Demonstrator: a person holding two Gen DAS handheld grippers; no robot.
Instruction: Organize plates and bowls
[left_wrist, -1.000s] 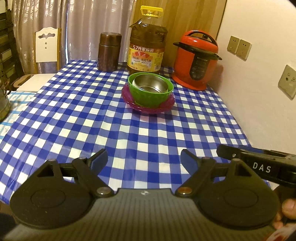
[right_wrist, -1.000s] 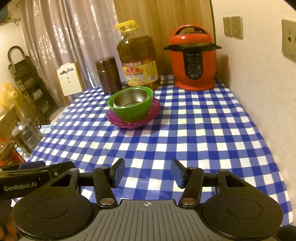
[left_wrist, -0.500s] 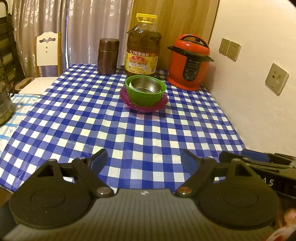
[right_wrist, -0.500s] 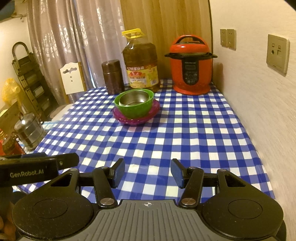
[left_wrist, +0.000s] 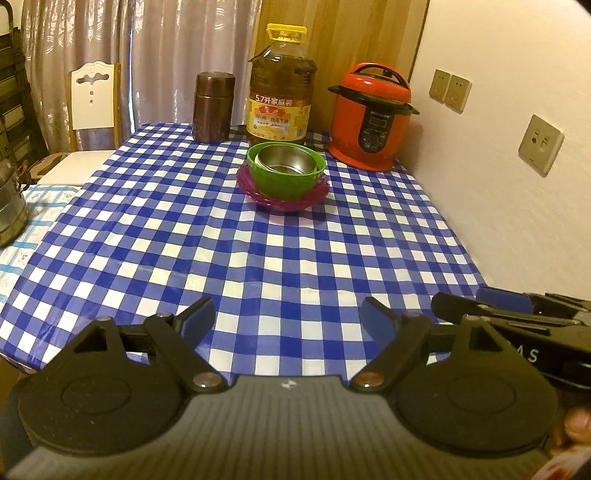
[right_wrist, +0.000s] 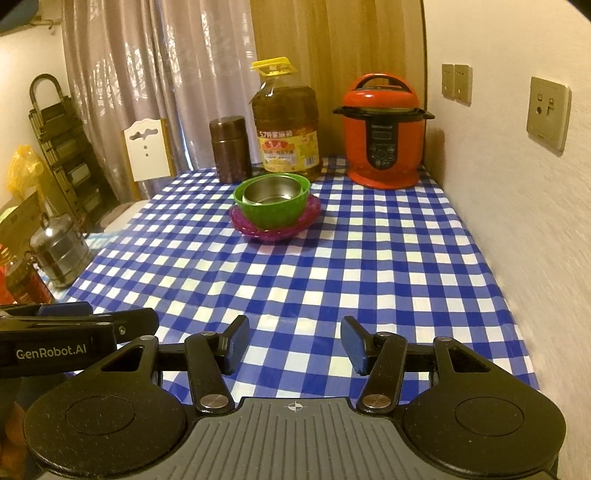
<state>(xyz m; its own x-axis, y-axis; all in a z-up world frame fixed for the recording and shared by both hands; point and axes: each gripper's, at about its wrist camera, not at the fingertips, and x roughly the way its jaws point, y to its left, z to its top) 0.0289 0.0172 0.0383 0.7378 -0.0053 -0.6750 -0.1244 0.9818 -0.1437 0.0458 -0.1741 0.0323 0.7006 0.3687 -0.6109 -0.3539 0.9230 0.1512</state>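
A steel bowl (left_wrist: 286, 164) (right_wrist: 271, 192) sits nested in a green bowl (left_wrist: 284, 182) (right_wrist: 273, 214), which stands on a magenta plate (left_wrist: 282, 201) (right_wrist: 273, 232) toward the far side of the checked table. My left gripper (left_wrist: 288, 319) hangs open over the table's near edge, nothing between its blue pads. My right gripper (right_wrist: 293, 341) is also open and empty, over the near edge. Each gripper shows at the other view's side, the right one (left_wrist: 517, 325) and the left one (right_wrist: 74, 328). Both are well short of the stack.
Behind the stack stand a brown canister (left_wrist: 214, 107), a large oil bottle (left_wrist: 280, 88) and a red pressure cooker (left_wrist: 369, 118). A wall with sockets (left_wrist: 541, 144) runs along the right. A chair (left_wrist: 94, 99) and a steel pot (right_wrist: 59, 247) are at the left.
Both grippers have drawn back and up from the stack, which now looks smaller and farther away. Their openings are unchanged.
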